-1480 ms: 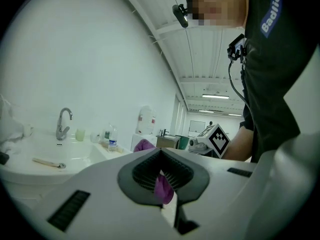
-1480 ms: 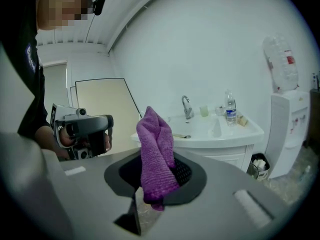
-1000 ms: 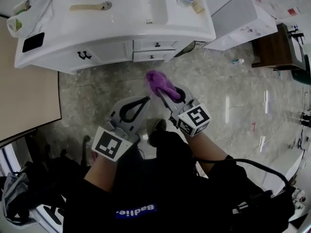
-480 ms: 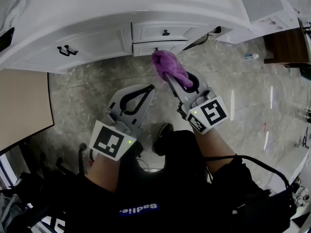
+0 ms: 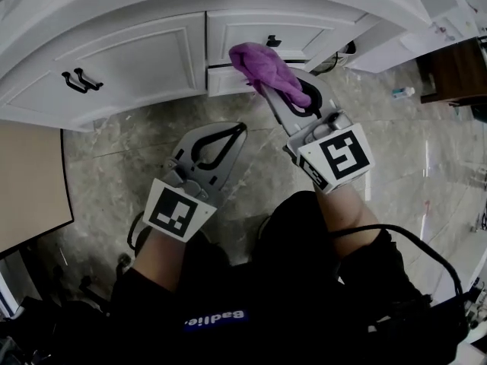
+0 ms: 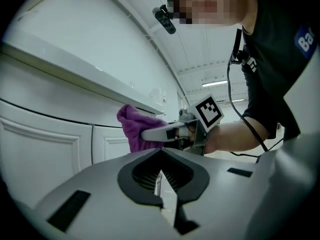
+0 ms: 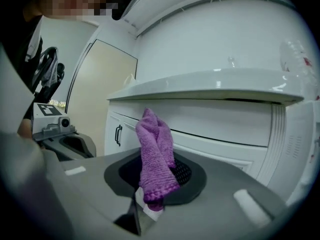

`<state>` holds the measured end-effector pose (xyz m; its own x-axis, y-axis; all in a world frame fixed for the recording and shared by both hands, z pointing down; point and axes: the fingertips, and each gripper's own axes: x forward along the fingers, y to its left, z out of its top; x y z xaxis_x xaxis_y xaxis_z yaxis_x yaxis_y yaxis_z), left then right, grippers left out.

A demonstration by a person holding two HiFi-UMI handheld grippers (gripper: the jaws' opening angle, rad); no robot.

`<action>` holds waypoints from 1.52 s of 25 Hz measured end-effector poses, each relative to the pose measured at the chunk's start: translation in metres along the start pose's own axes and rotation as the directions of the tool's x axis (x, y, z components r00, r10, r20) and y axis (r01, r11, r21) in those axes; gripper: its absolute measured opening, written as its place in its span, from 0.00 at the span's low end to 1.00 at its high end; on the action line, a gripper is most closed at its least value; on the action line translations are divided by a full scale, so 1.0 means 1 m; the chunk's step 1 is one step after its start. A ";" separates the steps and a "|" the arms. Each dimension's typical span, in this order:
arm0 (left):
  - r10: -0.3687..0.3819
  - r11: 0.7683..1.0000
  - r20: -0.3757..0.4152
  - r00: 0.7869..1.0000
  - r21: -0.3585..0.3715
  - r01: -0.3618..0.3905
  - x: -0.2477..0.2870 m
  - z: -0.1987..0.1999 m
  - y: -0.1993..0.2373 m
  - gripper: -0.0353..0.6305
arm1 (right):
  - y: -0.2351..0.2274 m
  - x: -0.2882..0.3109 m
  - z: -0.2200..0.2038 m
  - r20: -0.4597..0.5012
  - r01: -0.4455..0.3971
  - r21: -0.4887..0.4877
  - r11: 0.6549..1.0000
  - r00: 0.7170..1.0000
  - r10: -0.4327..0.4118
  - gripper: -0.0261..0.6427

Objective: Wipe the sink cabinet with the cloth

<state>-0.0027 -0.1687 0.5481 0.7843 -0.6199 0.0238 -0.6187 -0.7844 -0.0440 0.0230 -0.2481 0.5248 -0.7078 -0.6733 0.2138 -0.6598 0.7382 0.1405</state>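
Purple cloth held up to the white sink cabinet, ready for wiping.

My right gripper [image 5: 268,96] has its jaws clamped on the lower end of the purple cloth [image 5: 266,65]. The cloth's bunched free end stands up past the jaw tips, right at the drawer fronts [image 5: 262,30] of the cabinet [image 5: 137,59]; I cannot tell whether it touches them. My left gripper [image 5: 237,130] hangs lower, over the floor, with its jaws together and nothing between them. The cloth looks like soft, light terry that would fold and flop under pressure. I judge it wipes best with the bunch pressed flat on the panel and a firm hold close to the fold so it cannot slip out.
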 end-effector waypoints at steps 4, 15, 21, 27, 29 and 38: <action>-0.017 0.999 0.031 0.999 0.044 0.016 -0.004 -0.046 -0.001 0.05 | -0.001 0.023 -0.001 -0.012 0.028 -0.183 0.983 0.999 -0.030 0.15; -0.105 0.995 0.046 0.993 0.001 0.105 -0.007 -0.089 -0.011 0.05 | -0.020 0.072 0.034 0.022 0.195 -0.677 0.709 0.969 -0.246 0.15; -0.089 0.995 0.050 0.995 -0.039 0.091 -0.008 -0.096 -0.002 0.05 | -0.011 0.104 0.000 0.056 0.218 -0.804 0.554 0.954 -0.294 0.15; -0.076 0.995 0.057 0.995 -0.062 0.080 -0.010 -0.099 0.004 0.05 | 0.000 0.120 -0.049 -0.002 0.158 -0.827 0.540 0.959 -0.285 0.15; -0.071 0.995 0.057 0.996 -0.073 0.075 -0.011 -0.100 0.006 0.05 | 0.001 0.124 -0.071 -0.043 0.121 -0.827 0.550 0.960 -0.276 0.15; -0.062 0.991 0.033 0.998 -0.120 0.066 -0.013 -0.109 0.011 0.05 | -0.001 0.135 -0.164 -0.229 -0.047 -0.816 0.577 0.941 -0.247 0.15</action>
<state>-0.0249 -0.1716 0.6562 0.8222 -0.5691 -0.0068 -0.5670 -0.8201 0.0779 -0.0303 -0.3333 0.7122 -0.4454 -0.8069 0.3880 -0.1414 0.4913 0.8595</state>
